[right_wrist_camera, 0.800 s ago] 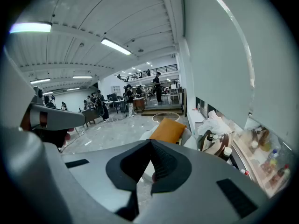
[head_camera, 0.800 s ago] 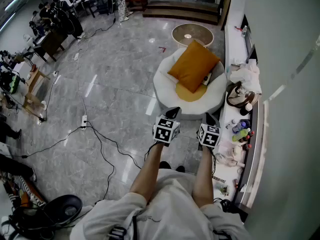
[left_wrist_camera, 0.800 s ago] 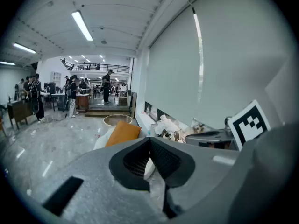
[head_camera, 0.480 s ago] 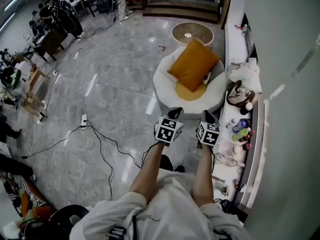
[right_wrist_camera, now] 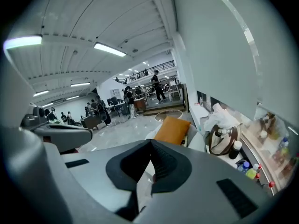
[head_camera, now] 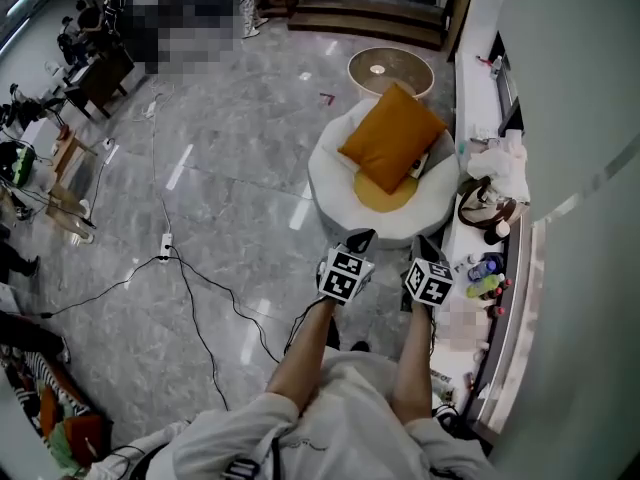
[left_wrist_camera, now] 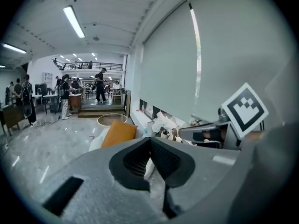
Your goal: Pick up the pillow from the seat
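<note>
An orange square pillow [head_camera: 392, 138] leans upright in a round white seat [head_camera: 330, 173] with a yellow seat pad [head_camera: 384, 193] under it. The pillow [left_wrist_camera: 119, 133] shows ahead in the left gripper view, and the pillow [right_wrist_camera: 173, 129] also shows ahead in the right gripper view. My left gripper [head_camera: 362, 238] is held short of the seat's near rim, jaws shut with nothing between them. My right gripper [head_camera: 422, 242] is beside it, also shut and empty. Both point slightly downward toward the seat.
A low ledge [head_camera: 478, 158] along the right wall carries a brown bag [head_camera: 480, 203], white cloth [head_camera: 500, 158] and bottles [head_camera: 482, 273]. A round low table [head_camera: 390, 68] stands beyond the seat. Cables [head_camera: 200, 298] run over the grey marble floor. People and desks are at far left.
The grippers and the person's arms have shifted a little right and toward the near edge of the head view, and the seat now sits slightly further right in it.
</note>
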